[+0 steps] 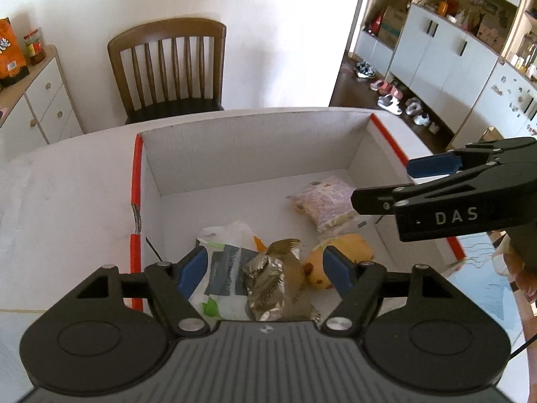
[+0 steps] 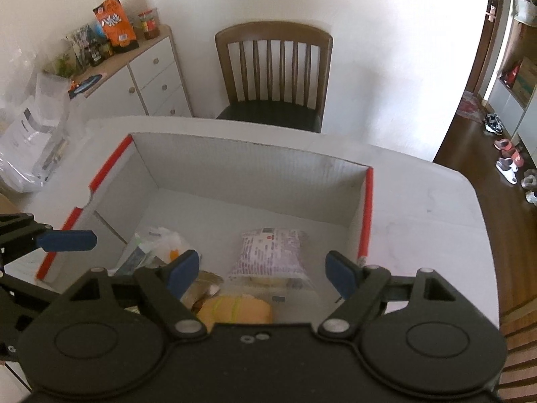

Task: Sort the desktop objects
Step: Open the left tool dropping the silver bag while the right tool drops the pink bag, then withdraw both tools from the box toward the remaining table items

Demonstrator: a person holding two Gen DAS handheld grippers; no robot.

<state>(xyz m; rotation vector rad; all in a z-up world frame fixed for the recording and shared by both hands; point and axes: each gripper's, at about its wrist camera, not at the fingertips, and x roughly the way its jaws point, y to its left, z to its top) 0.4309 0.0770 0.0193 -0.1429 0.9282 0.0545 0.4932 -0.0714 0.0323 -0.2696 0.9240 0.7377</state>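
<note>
Grippers: left gripper [image 1: 263, 268] and right gripper [image 2: 261, 273] are hovering spread, gripping nothing.
Box [image 2: 251, 168]: sitting open-topped on the white table [image 2: 419, 208].
Snack bag [image 2: 273, 252]: lying inside, long axis pointing toward the far wall.
Room: far half of box floor lying bare.

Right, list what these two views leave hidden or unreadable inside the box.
- Yellow plush toy: right wrist view, near half cut off by the right hand-held gripper body.
- Gold foil packet: left wrist view, its print too crumpled to read; lower edge behind the left hand-held gripper.
- Purple snack bag: text too small in both views.
- White box: near wall unseen.
</note>
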